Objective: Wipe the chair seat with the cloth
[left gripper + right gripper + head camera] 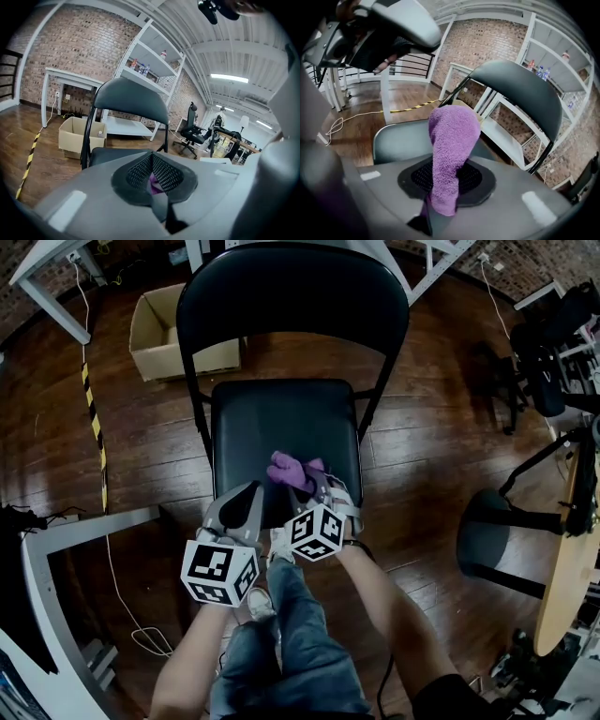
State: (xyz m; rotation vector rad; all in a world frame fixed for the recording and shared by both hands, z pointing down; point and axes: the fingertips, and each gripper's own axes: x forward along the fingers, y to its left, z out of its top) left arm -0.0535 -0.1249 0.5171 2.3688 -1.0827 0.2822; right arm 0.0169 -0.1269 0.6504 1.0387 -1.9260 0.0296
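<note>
While the right gripper (317, 486) is clamping its jaws on the fluffy purple terry cloth (289, 468), that cloth is poking out ahead of it. Its long axis is running along the gripper's own line and its free end is pointing toward the curved black backrest (291, 296). It's sitting over the front strip of the black padded chair seat (281, 413), with the rest of the seat lying beyond. The left gripper (246, 502) is waiting just beside, jaws closed on nothing, so the right is looking the nearer for the wipe.
</note>
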